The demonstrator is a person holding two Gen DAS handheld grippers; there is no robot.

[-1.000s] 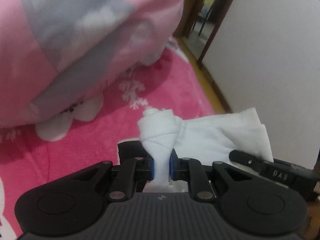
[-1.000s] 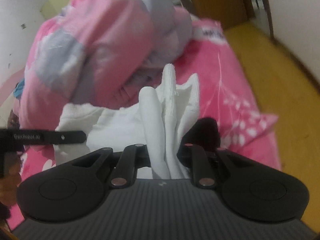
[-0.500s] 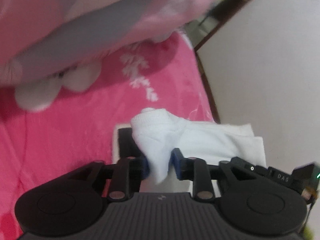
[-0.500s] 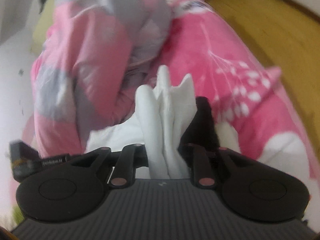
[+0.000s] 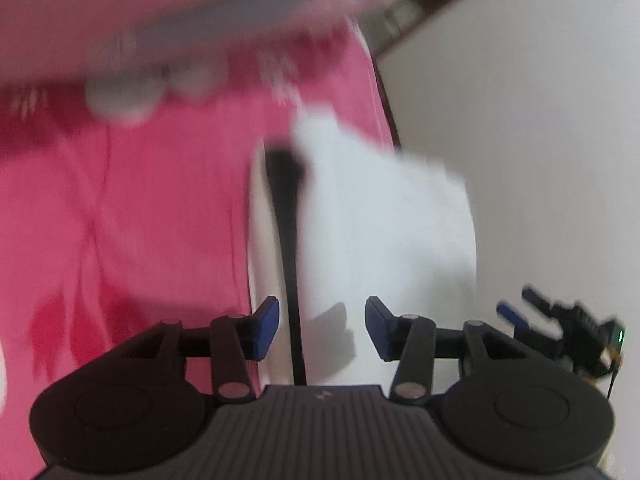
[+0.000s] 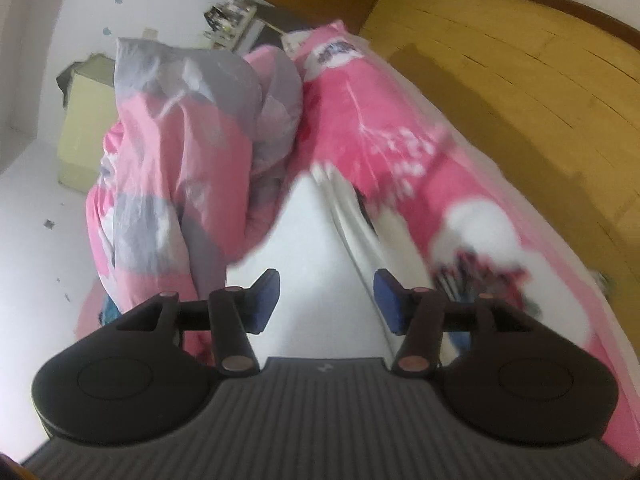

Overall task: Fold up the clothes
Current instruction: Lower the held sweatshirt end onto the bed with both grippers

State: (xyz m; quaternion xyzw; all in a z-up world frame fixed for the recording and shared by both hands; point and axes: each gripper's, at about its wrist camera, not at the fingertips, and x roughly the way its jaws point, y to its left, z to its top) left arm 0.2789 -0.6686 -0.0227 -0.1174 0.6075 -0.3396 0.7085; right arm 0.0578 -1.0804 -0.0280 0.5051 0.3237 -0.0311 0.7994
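Observation:
A white garment (image 5: 384,224) with a black stripe lies on the pink bedspread (image 5: 120,208), blurred by motion in the left wrist view. My left gripper (image 5: 322,326) stands open just above it, nothing between its blue pads (image 5: 266,326). In the right wrist view the same white garment (image 6: 316,264) stretches forward from under my right gripper (image 6: 326,302), which is open too, its blue pads (image 6: 386,304) apart on either side of the cloth. The other gripper's fingers (image 5: 560,320) show at the right edge of the left wrist view.
A bundled pink and grey duvet (image 6: 180,160) lies heaped at the far left of the bed. A white wall (image 5: 540,120) runs along the bed's right side in the left wrist view. A yellow wooden floor (image 6: 520,60) lies beyond the bed's other edge.
Both grippers were shut on bunched white cloth; now both have opened and let go. The garment has dropped flat on the bed, and both cameras have swung.

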